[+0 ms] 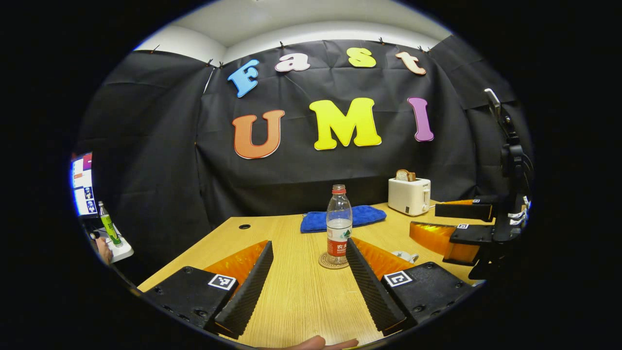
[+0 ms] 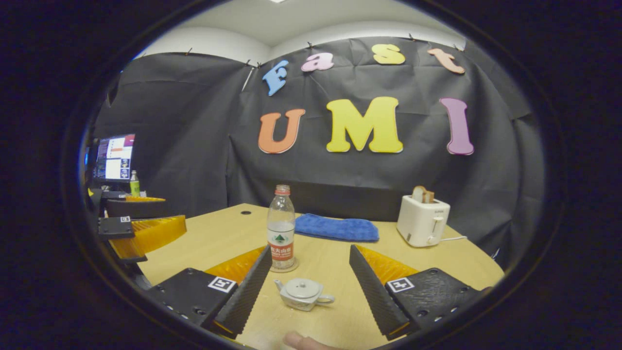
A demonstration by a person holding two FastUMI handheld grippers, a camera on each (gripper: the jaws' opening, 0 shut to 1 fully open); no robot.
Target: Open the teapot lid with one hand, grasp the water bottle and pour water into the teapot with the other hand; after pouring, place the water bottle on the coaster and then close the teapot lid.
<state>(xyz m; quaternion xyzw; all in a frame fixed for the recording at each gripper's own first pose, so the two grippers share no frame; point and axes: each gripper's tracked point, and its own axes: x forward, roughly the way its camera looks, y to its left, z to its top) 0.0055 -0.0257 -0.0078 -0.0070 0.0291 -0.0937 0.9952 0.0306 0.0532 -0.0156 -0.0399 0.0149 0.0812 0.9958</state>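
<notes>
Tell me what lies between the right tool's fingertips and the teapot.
In the right gripper view, nothing but bare wooden table: the lidded teapot sits in the open gap of the right tool, touching neither finger.

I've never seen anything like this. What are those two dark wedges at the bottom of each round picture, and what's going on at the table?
The wedges are the two fingers of a handheld gripper; a person holds one in each hand, each carrying a camera. The left gripper and the right gripper are both open, holding nothing. On the wooden table a capped water bottle stands on a coaster. A small teapot, lid on, sits between the right gripper's fingers. Behind lie a blue cloth and a toaster holding bread.
</notes>
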